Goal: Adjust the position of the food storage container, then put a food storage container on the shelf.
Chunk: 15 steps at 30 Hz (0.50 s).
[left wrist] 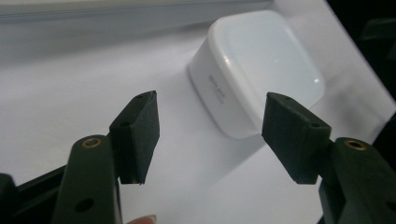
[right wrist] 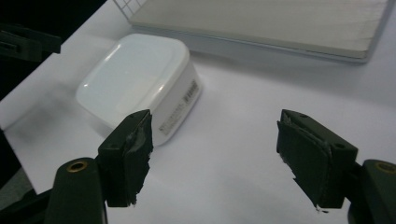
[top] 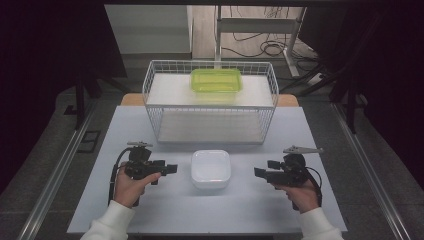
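Left claw [top: 171, 169]: I see it open, beside the white box [top: 211, 169].
Right claw [top: 260, 173]: open, opposite side.

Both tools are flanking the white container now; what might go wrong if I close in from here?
The white container looks smooth and glossy, so pads squeezing its rounded sides might slip. The right tool has torn padding, which may weaken grip. The wire rack stands just behind, so lifting forward could bump it.
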Tool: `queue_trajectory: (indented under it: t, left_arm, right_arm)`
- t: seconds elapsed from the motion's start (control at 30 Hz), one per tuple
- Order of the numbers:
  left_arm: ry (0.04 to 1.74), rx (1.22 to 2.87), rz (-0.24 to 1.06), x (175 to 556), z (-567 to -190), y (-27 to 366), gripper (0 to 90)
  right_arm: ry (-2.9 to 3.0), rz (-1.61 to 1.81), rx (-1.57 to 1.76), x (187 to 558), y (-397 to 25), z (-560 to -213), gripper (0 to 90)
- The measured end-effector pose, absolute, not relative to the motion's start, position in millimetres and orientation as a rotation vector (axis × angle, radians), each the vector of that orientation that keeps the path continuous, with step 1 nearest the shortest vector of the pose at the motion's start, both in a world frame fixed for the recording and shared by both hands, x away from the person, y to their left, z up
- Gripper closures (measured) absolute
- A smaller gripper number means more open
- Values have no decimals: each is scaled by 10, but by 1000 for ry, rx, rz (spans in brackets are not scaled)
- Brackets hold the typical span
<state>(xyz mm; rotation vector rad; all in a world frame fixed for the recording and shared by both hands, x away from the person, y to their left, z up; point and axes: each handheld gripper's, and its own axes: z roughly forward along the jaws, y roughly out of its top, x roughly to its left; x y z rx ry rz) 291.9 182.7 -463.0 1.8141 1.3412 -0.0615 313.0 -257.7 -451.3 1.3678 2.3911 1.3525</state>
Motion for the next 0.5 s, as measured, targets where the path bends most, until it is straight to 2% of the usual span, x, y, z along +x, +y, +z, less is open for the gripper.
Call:
queue_trajectory:
  t: [0.5]
  left_arm:
    - [1355,1774,-210,3119,-4776,1600,361]
  right_arm:
    - [2486,1446,1451,3300,-2254,-4586,323]
